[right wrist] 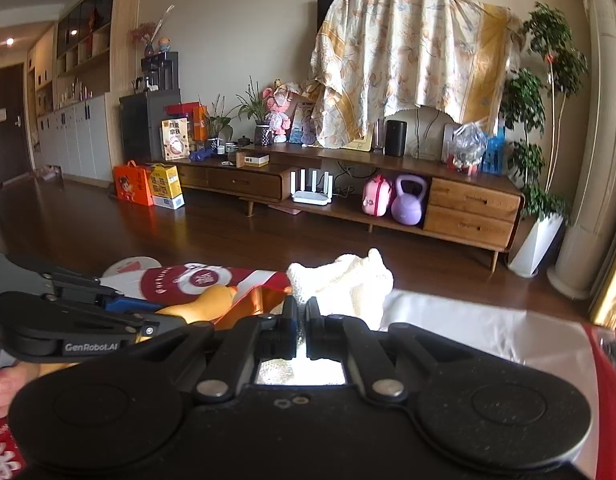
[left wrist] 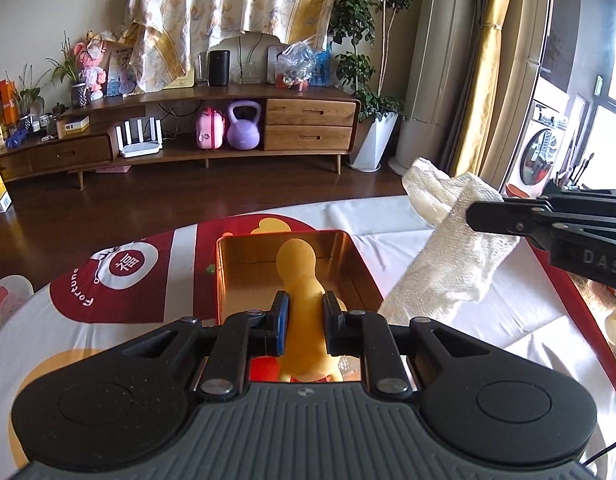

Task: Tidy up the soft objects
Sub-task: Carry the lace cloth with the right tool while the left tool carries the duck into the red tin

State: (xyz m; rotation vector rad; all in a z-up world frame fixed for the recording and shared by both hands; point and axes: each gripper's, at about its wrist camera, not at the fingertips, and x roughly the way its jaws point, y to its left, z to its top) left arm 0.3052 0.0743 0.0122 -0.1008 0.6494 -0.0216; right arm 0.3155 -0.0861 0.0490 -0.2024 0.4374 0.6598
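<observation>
Yellow soft long-necked toy (left wrist: 304, 300), pinched by left gripper (left wrist: 304, 320), axis pointing far over gold metal tin (left wrist: 224, 276); right gripper (right wrist: 304, 312) pinches white towel (left wrist: 447, 256) just right.

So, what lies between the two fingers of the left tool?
The yellow soft toy, squeezed at its narrow middle by the left tool over the gold tin box, as the left wrist view shows.
</observation>
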